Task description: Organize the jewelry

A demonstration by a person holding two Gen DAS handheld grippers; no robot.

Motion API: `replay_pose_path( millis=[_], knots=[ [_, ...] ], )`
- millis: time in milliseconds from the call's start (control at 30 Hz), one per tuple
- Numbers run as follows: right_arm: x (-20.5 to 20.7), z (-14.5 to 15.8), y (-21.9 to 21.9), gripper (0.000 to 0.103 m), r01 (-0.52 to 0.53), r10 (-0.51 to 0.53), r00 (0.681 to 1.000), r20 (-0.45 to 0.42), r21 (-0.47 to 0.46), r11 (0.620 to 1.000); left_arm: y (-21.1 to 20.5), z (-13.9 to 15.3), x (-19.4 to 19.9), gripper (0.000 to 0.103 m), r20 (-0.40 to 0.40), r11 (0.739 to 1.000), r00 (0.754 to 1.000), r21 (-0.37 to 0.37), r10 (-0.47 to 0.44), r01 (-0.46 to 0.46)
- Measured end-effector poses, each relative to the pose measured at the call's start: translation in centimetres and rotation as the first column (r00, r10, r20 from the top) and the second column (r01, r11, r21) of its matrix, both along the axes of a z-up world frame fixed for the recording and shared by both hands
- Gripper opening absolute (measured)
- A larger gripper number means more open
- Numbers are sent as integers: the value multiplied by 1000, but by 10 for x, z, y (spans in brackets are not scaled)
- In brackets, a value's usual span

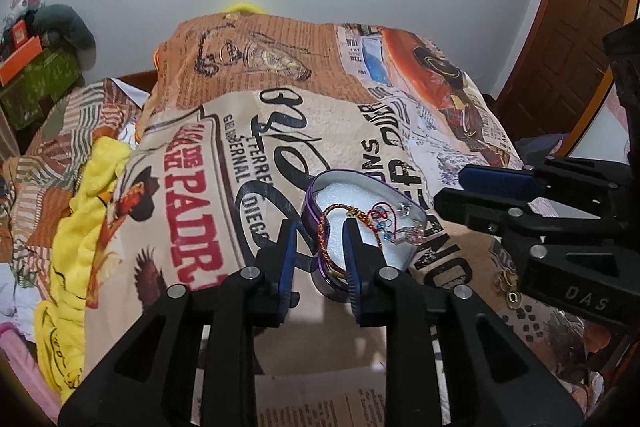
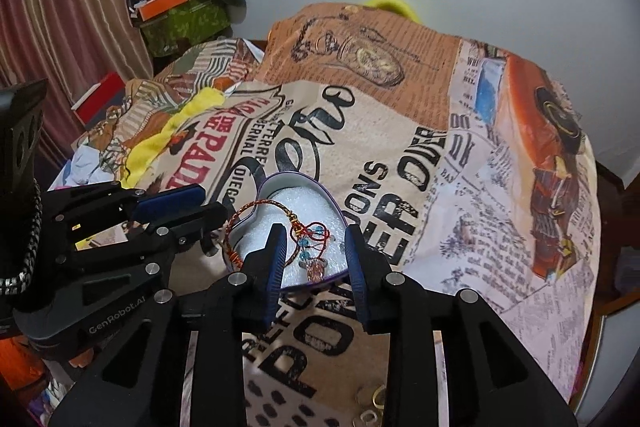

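Work surface: a printed cloth (image 1: 224, 155) with newspaper-style lettering, draped over a raised mound. A heart-shaped purple tin (image 1: 320, 187), lined with white foam, sits on the cloth near its front edge. A red-and-gold cord bracelet (image 1: 325, 227) hangs over the tin's left rim, half inside and half outside; small beaded pieces with blue and pink stones (image 1: 394, 227) lie on the foam at the right.

The left gripper (image 1: 320, 251) hovers just in front of the tin, jaws narrowly apart, nothing pressed between the pads; the bracelet's loop shows through the gap. The right gripper (image 2: 316, 255) stands likewise narrowly parted over the tin's near lobe, gripping nothing.

Surroundings: yellow fabric (image 1: 80, 227) bunched at the cloth's left, a green box (image 2: 180, 23) with an orange box on top against the wall, and a striped curtain (image 2: 60, 7).

Differences between views: only the left view shows the wooden door (image 1: 576, 39) and a gold-ring piece (image 1: 508, 287) on the cloth below the right gripper's body. The right view shows gold rings (image 2: 372, 399) at its lower edge; whether these are the same piece cannot be told.

Obstructions: each gripper's fingers cover the tin's near rim. The beaded pieces are too small to identify. A dark object on the wall is cut off at the top edge.
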State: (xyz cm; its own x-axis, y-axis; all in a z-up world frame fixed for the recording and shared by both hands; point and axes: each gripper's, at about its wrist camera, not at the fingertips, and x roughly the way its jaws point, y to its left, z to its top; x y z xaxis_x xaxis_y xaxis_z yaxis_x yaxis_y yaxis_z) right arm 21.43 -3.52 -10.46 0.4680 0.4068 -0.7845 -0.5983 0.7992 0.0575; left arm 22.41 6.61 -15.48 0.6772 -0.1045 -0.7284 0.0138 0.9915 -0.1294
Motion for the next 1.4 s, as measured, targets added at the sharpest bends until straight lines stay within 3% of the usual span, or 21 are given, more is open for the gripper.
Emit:
replay_pose_path(
  millis=[667,1133,1400],
  knots=[
    [-45,34,-66,27,89,-95,992,87,66,994,-47,35,-29,31,22,997,998,39,-62,61],
    [-49,4,-115,27,153,-153,988,4,59,986,-113,2,-24,31,-76,975,976,73,-205,210],
    [-54,-33,-112,27,103,-94,988,-125,67,992,-118,-24,-26,31,-138,966,964,89,-228,242]
  ],
)
